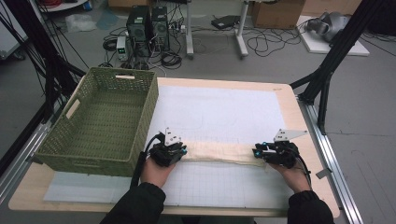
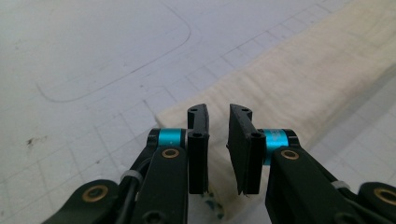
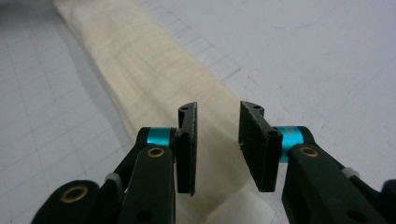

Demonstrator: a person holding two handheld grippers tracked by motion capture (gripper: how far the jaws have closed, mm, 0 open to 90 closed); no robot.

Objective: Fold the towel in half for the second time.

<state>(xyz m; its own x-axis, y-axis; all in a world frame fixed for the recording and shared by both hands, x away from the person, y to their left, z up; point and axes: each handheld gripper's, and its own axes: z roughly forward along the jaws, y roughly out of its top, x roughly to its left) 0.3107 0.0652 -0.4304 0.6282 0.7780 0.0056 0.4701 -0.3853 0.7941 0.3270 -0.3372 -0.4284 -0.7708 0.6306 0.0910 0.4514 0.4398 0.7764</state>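
High view: a person's 2 hands hold the left tool [image 1: 180, 151] and right tool [image 1: 258, 152] at opposite ends of a folded cream cloth [image 1: 219, 153] lying across the white gridded mat [image 1: 215, 112] on the tabletop [image 1: 286, 100], a green woven basket [image 1: 100, 122] beside it.

Left gripper view: the jaws stand narrowly apart over the cloth's end [image 2: 299, 74], gripping nothing.

Right gripper view: the jaws stand a little wider over the other end [image 3: 154, 65], also gripping nothing. The cloth looks soft, light and limp (best pinched at both ends). No readable writing appears.
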